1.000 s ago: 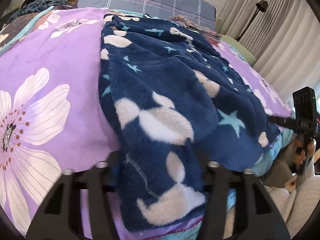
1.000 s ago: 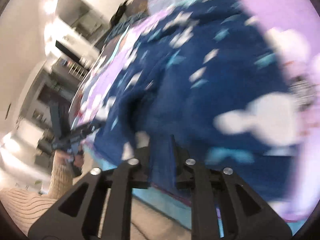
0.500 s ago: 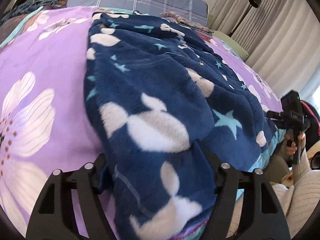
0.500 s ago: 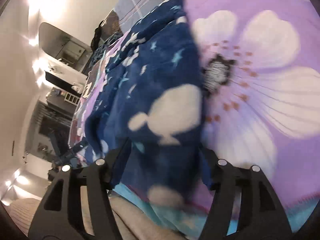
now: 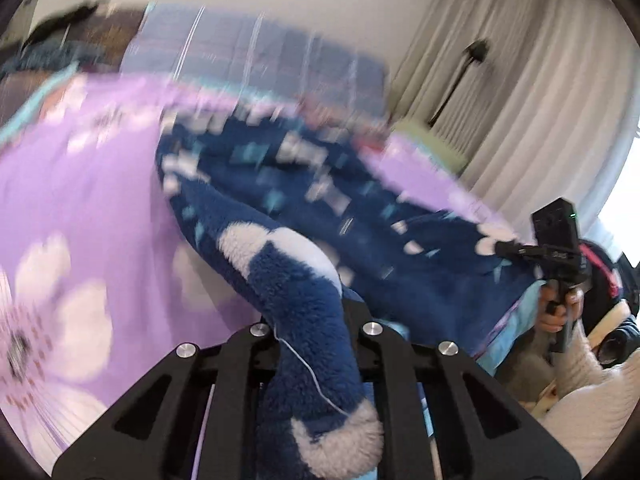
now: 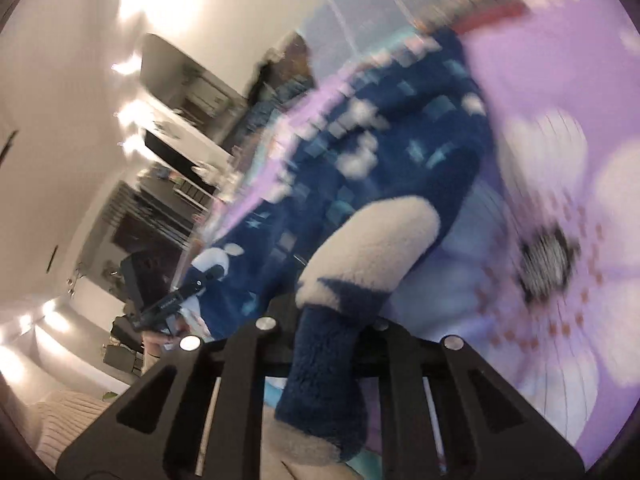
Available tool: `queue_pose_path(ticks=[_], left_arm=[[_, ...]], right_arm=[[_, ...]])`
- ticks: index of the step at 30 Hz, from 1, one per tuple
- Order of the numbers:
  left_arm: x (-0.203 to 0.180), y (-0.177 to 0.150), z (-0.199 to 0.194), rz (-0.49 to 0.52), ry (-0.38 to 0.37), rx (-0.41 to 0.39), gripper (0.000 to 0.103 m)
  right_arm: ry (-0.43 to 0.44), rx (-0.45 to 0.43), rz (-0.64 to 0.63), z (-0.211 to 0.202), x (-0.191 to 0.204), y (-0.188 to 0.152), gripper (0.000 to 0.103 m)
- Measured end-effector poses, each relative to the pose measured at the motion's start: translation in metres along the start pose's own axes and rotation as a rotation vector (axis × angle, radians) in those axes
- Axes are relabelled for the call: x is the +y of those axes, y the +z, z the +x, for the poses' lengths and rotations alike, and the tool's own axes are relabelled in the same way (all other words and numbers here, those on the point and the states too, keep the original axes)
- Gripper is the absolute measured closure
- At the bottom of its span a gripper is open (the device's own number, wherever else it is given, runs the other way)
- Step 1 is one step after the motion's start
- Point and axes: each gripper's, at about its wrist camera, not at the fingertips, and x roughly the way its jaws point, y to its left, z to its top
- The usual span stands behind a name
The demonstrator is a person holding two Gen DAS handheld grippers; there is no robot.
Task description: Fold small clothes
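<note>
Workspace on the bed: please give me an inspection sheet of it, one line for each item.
Surface: purple flowered bedspread, motion-blurred.
Job's things: navy fleece garment with white shapes and stars, its near edge lifted at two points.
Clutter: folded clothes near the plaid pillow.
Grippers: left gripper and right gripper have just closed, each clamped on a bunch of fleece.
Cables: nothing seen.
Surroundings: pale curtains, floor lamp; shelving in the right wrist view.
</note>
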Motion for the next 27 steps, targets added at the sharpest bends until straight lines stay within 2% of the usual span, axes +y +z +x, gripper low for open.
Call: queue_pose_path(ticks=[5,8,10,13,19,22,27], left_arm=[[-0.030,0.039,-0.060,0.067,-0.005,-0.220,0.090],[-0.054,0.048,-0.095,0.132,0.001,-0.308,0.090],[-0.068,0.049,-0.109,0.174,0.002,-0.332,0.090],[-0.071,0.053,-0.102,0.191,0.012,-0.300,0.088],[-0.033,0.071,-0.041,0.113,0.063,-0.207,0.088],[-0.010,0.097,-0.008,0.091,0.094,-0.178,0.088],[0.019,0.146,0.040,0.092,0.122,-0.155,0.087]], right_arm=[[0.042,-0.169,-0.154,-0.052,0.053,0.024,0.091],[0.051,-0.260,-0.240,-0.089,0.080,0.020,0.091],[0.014,-0.322,-0.303,-0.109,0.095,0.015,0.089],[-0.051,-0.331,-0.284,-0.109,0.085,0.021,0.088],[-0.057,-0.279,-0.065,-0.055,0.009,0.067,0.088],[-0.055,-0.264,-0.010,-0.025,-0.015,0.098,0.088],[-0.087,-0.263,-0.006,0.018,-0.040,0.156,0.088]])
